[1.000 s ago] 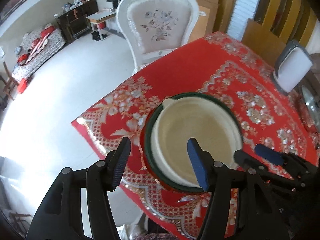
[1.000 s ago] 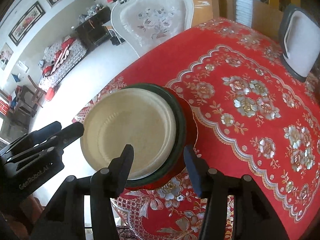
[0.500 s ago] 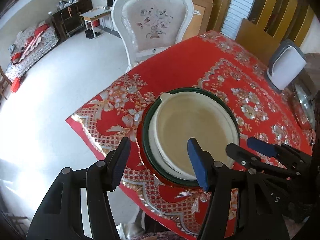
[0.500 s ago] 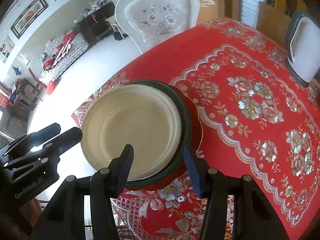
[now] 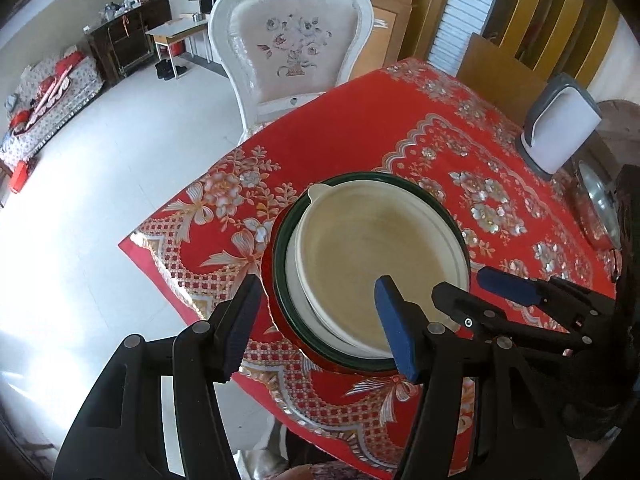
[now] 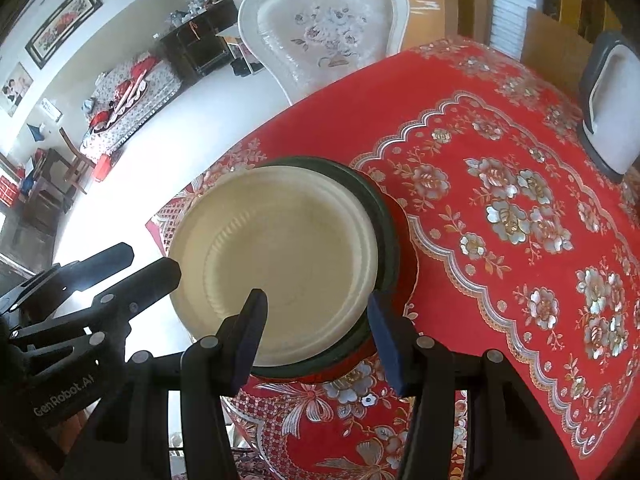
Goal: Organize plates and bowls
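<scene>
A cream plate (image 5: 376,256) lies on top of a stack with a dark green plate (image 5: 282,248) and a red plate (image 5: 269,276) under it, near the table's front corner. The same stack shows in the right wrist view, cream plate (image 6: 280,256) over the green plate (image 6: 384,216). My left gripper (image 5: 316,320) is open and empty, above the stack's near edge. My right gripper (image 6: 316,332) is open and empty, also over the stack's near rim. Each gripper shows in the other's view, the right gripper (image 5: 476,288) and the left gripper (image 6: 140,260).
A red flowered tablecloth (image 5: 400,128) covers the table. A grey and white holder (image 5: 560,128) stands at the far right beside a metal lid (image 5: 596,208). A white ornate chair (image 5: 292,40) stands at the table's far side. The floor drops off left of the table edge.
Both grippers have drawn back and up a little from the stack, so more of the table shows. The plates have not moved.
</scene>
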`<state>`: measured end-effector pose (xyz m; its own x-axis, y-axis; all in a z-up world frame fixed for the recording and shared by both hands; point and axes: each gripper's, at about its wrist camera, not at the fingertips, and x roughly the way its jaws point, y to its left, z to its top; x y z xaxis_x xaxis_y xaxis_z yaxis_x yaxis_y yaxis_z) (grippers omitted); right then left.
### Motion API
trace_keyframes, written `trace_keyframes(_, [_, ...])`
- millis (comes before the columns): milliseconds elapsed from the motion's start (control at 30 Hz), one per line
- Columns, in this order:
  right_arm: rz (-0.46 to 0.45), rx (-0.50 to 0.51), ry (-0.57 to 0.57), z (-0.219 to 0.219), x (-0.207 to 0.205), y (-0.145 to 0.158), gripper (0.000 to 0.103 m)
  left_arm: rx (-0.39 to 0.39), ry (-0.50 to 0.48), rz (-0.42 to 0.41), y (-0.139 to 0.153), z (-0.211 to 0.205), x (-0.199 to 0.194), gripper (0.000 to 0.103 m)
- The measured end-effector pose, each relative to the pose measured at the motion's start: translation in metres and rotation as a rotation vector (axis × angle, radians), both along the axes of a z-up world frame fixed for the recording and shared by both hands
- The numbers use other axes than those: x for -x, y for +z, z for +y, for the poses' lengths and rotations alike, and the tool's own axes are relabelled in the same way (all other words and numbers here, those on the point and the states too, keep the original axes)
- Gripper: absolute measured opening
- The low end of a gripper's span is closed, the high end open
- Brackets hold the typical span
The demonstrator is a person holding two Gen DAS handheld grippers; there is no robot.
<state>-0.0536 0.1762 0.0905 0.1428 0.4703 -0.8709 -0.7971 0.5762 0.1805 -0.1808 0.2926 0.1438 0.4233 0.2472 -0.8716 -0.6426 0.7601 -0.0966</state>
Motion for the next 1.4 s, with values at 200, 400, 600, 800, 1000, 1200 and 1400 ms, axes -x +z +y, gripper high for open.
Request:
trace_keyframes(200, [0.005,0.012,-0.011,0.001,-0.001,-0.005,0.052,0.011,-0.007,0.007,-0.003,-0.002,-0.001,0.060])
trace_keyframes(400, [0.011,0.015,-0.010,0.000,-0.002,-0.006,0.052,0.029,0.002,-0.003,-0.004,0.000,0.000,0.060])
trace_keyframes(600, [0.019,0.017,-0.015,-0.002,-0.003,-0.007,0.052,0.017,-0.005,0.011,-0.006,-0.004,-0.002,0.060])
trace_keyframes(800, [0.024,0.019,-0.019,-0.004,-0.006,-0.007,0.053,0.012,-0.019,0.020,-0.007,-0.010,-0.006,0.060])
trace_keyframes(1000, [0.029,0.020,-0.018,-0.006,-0.008,-0.008,0.052,0.015,-0.024,0.021,-0.007,-0.011,-0.006,0.060])
trace_keyframes(1200, [0.036,0.020,-0.019,-0.007,-0.009,-0.009,0.052,0.019,-0.027,0.023,-0.007,-0.011,-0.007,0.060])
trace_keyframes(1400, [0.043,0.023,-0.018,-0.008,-0.010,-0.010,0.053,0.021,-0.033,0.024,-0.008,-0.011,-0.008,0.060])
